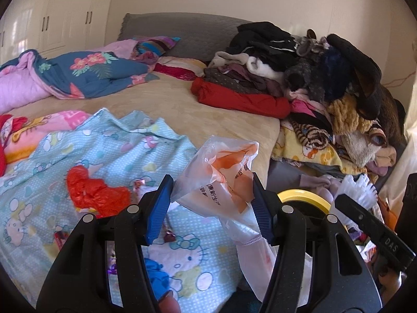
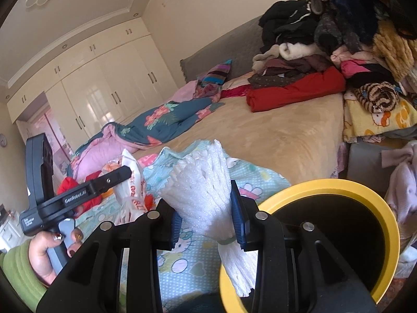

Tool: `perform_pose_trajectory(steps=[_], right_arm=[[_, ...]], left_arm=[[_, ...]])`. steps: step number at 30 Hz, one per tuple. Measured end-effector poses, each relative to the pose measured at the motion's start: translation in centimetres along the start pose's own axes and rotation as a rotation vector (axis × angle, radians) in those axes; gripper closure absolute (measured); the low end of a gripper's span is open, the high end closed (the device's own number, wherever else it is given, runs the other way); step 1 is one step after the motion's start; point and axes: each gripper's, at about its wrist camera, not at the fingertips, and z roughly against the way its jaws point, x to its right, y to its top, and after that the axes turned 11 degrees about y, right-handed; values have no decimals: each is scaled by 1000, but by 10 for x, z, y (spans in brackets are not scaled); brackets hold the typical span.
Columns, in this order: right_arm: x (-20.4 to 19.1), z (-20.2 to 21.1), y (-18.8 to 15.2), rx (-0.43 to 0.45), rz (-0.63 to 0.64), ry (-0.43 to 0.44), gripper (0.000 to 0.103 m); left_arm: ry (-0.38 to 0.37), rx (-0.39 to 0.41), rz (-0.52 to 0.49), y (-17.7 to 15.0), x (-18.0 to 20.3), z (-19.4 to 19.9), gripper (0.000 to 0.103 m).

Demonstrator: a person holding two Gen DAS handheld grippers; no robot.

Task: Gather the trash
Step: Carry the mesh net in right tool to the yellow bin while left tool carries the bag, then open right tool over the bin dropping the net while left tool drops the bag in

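Observation:
My left gripper (image 1: 211, 204) is shut on a crumpled clear plastic bag with orange print (image 1: 221, 174), held up over the bed. In the right wrist view that bag (image 2: 130, 182) shows at the left, in the left gripper (image 2: 122, 173) that a hand in a green sleeve holds. My right gripper (image 2: 206, 224) is shut on a bundle of white foam netting (image 2: 200, 190), beside the yellow rim of a black bin (image 2: 388, 221). The left wrist view shows the bin (image 1: 305, 195) just behind its right finger. A red plastic bag (image 1: 96, 193) and small wrappers (image 1: 169, 234) lie on the Hello Kitty sheet (image 1: 117, 151).
The bed (image 1: 195, 109) has a tan cover, with a floral quilt (image 1: 86, 73) at the far left. A tall heap of clothes (image 1: 325, 78) lines the right side. White wardrobes (image 2: 104, 86) stand beyond the bed. A blue crumpled item (image 1: 156, 274) lies low on the sheet.

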Motion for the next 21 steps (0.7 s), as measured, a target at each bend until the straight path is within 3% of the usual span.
perform_pose_trajectory(steps=[21], right_arm=[[62, 32, 0, 71, -102, -110, 70]], left_arm=[[-65, -51, -125, -19, 70, -20, 52]])
